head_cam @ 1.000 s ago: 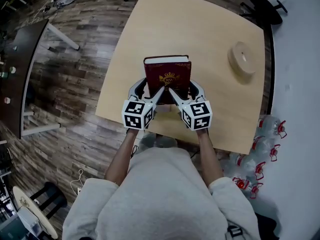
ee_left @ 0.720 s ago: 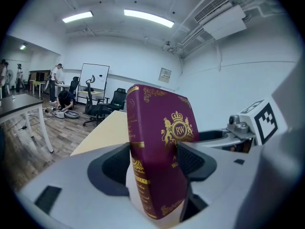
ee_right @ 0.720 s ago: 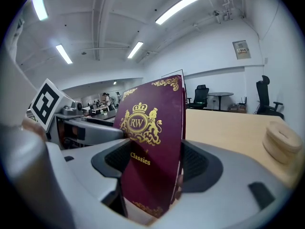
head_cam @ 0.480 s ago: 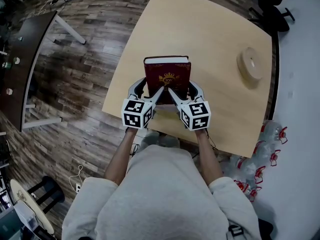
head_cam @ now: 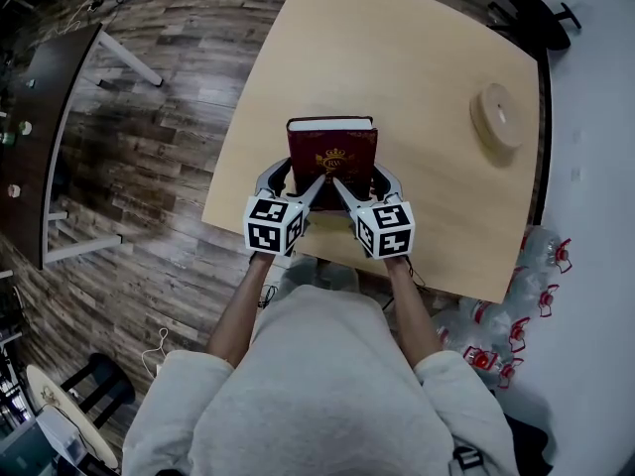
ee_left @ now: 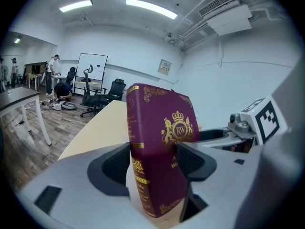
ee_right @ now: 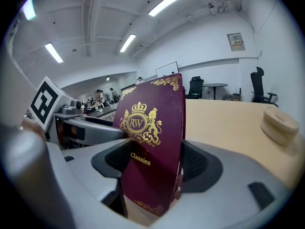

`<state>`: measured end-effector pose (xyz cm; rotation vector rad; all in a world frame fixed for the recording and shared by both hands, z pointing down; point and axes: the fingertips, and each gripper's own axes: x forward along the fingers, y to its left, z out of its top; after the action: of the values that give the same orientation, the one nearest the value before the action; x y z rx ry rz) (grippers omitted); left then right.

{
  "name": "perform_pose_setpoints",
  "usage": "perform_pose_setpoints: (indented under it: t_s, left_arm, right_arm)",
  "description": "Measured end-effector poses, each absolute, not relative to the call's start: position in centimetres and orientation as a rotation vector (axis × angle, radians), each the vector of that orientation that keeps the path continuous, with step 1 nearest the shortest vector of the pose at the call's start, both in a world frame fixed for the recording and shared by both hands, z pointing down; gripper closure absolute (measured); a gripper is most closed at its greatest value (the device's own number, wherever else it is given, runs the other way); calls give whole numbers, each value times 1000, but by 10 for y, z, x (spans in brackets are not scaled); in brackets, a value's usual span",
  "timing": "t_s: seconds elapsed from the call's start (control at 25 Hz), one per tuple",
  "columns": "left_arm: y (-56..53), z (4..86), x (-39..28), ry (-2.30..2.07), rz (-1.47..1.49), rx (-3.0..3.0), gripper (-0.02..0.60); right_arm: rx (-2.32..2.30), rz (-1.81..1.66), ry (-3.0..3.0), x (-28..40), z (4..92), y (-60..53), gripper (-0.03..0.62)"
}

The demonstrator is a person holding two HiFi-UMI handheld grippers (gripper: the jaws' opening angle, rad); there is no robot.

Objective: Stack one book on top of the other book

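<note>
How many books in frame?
1. A maroon book over the table's near side, gripped by the left hand-held gripper and the right hand-held gripper. A second book may be hidden beneath it or out of frame.

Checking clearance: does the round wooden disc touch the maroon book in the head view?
No, the round wooden disc sits near the table's right edge, with bare tabletop between it and the maroon book.
</note>
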<state>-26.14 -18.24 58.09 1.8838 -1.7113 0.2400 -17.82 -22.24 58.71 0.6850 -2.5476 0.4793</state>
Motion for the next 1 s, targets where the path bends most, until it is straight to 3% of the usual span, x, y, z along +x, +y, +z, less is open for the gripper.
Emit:
perform_pose_setpoints:
  t_s: [1.0]
  left_arm:
    - [-204, 621, -265, -1610, 246, 1821, 264]
  right_arm:
    - [673, 702, -2448, -179, 629, -239, 272]
